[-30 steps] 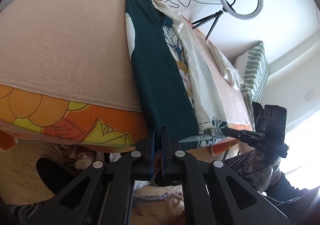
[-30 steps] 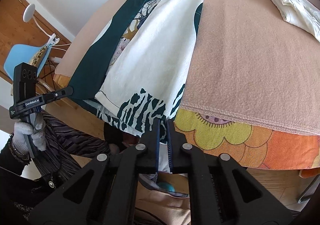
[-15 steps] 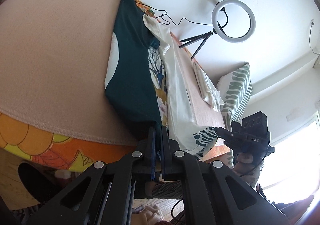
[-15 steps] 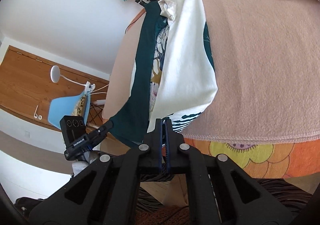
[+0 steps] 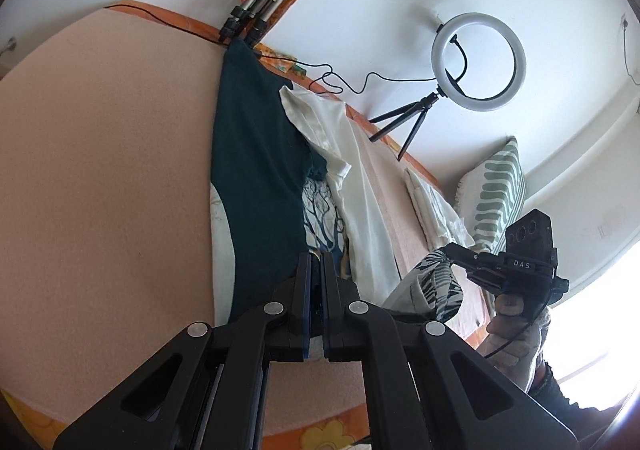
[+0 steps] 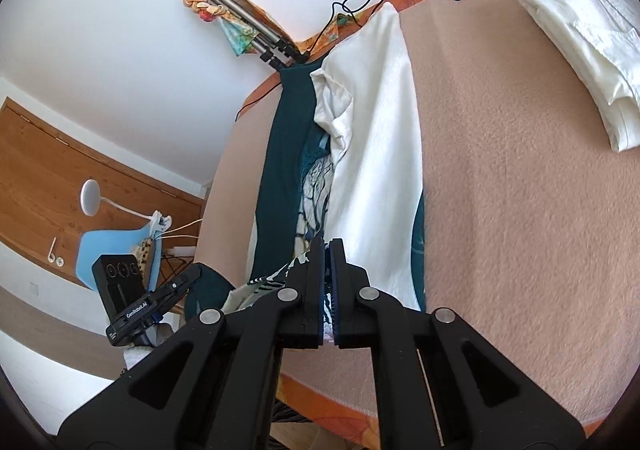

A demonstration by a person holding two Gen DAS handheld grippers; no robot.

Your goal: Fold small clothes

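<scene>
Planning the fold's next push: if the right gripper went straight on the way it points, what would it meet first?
Probably the garment it already grips: the right gripper points along its white side. Depth is unclear.

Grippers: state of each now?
Left gripper: shut on the garment's hem.
Right gripper: shut on the same garment's hem.

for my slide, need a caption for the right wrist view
Right gripper clamps the printed garment's near hem, lifted above the pink blanket.
</scene>
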